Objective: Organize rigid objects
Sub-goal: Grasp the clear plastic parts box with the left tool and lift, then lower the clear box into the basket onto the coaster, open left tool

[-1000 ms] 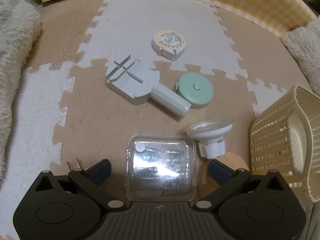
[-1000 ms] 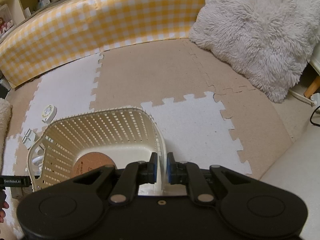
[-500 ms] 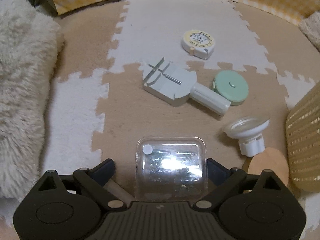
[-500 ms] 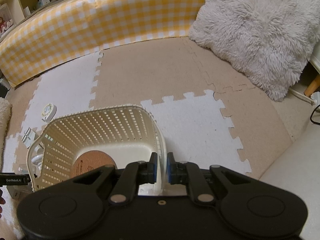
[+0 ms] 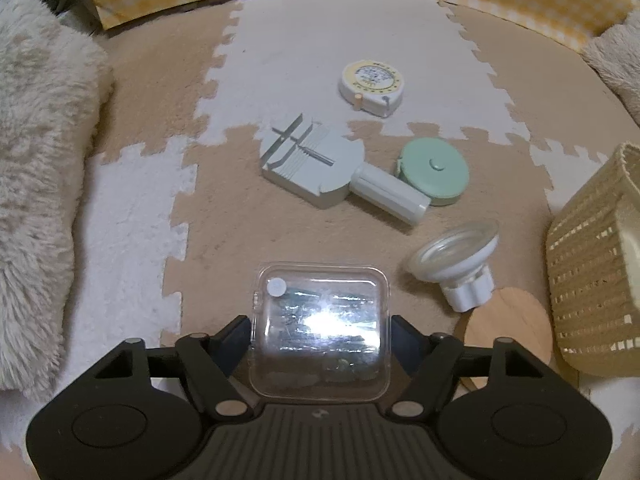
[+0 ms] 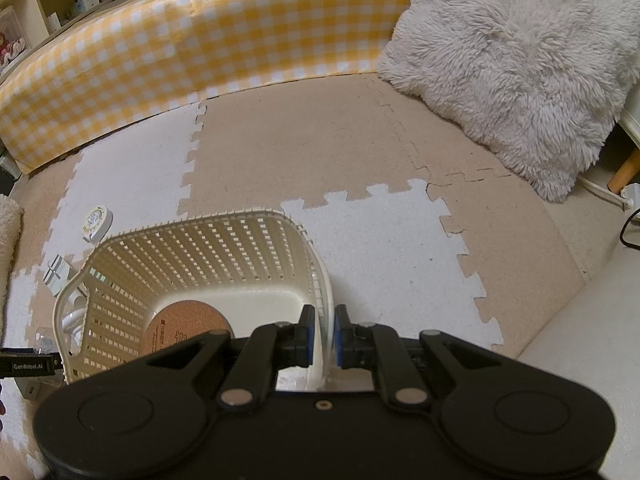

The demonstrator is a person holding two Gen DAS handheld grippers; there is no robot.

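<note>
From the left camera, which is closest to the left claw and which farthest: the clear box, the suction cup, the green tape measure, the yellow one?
1. Clear box: between the left claw's fingers.
2. Suction cup: just ahead, to the right.
3. Green tape measure: farther on, right of centre.
4. Yellow tape measure: farthest, on the white mat.

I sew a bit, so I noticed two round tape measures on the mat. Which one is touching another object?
The mint-green tape measure: it lies against the white cylinder of the grey tool. The yellow-faced tape measure sits alone on the white tile.
</note>
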